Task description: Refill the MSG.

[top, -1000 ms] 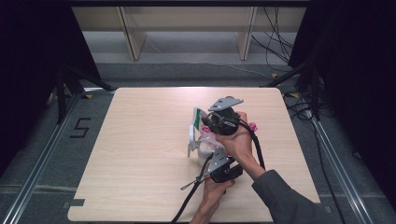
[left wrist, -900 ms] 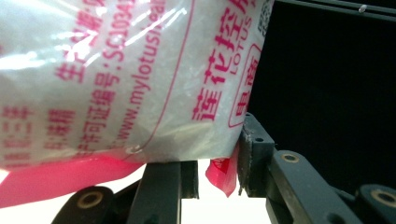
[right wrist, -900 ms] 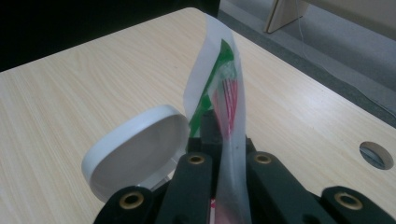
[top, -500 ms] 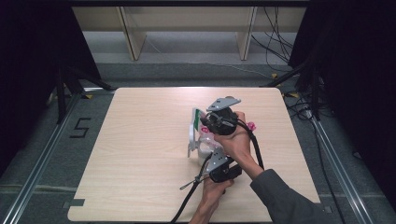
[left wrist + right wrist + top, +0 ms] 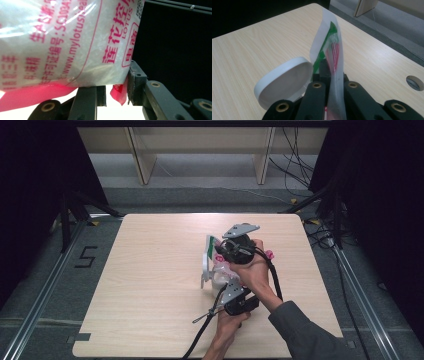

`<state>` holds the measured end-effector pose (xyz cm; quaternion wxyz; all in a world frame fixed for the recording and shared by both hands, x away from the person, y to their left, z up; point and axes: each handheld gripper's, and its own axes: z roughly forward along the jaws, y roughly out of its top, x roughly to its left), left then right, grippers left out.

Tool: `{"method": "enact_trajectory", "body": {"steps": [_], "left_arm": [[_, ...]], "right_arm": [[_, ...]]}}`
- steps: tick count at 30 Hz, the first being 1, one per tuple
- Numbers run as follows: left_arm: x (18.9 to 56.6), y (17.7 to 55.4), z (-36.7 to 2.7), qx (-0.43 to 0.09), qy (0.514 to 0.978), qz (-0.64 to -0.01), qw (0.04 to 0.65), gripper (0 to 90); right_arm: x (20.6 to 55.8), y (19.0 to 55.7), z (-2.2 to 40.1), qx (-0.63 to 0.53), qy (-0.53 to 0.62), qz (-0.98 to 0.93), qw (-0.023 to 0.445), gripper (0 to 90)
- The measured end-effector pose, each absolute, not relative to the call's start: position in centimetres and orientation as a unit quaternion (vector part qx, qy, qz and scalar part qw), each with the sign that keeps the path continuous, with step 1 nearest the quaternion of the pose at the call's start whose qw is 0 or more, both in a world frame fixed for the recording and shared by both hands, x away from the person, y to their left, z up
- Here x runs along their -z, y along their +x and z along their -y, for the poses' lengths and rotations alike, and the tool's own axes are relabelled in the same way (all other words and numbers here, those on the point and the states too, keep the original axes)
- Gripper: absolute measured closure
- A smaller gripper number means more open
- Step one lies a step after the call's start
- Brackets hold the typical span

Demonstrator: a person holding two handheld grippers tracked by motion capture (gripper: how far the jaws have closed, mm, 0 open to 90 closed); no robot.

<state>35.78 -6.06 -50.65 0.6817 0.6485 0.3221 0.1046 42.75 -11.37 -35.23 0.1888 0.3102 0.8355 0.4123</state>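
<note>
Both grippers on one soft bag (image 5: 212, 251), mid-table.
Right gripper (image 5: 331, 75) clamps the top seal; left gripper (image 5: 113, 86) pinches a bottom corner; limp, slippery film.

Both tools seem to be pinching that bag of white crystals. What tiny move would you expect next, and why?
Probably tilting the bag toward the open white lid beside it. The right tool pinches the bag's top edge and the left tool its red corner, so it is held ready to pour.

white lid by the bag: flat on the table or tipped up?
Tipped up. In the right gripper view the white lid stands tilted, its face showing, beside the bag in the jaws.
</note>
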Motion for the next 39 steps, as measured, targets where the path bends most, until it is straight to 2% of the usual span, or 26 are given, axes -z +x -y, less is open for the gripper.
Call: {"method": "enact_trajectory", "body": {"steps": [2,5,37,39], "left_arm": [[50.64,35.81,6.01,-0.103,0.65,-0.316,0.683,71.9],[50.64,35.79,6.11,-0.102,0.647,-0.319,0.685,71.9],[50.47,35.7,6.02,-0.105,0.647,-0.311,0.689,71.9],[50.48,35.79,6.03,-0.105,0.646,-0.311,0.689,72.0]], "right_arm": [[35.17,42.57,11.34,-0.411,0.32,-0.835,0.179,90.0],[35.36,42.78,11.31,-0.414,0.303,-0.836,0.197,90.0],[34.96,42.65,11.38,-0.413,0.311,-0.836,0.186,90.0],[34.94,42.76,11.45,-0.422,0.302,-0.832,0.195,90.0]]}}
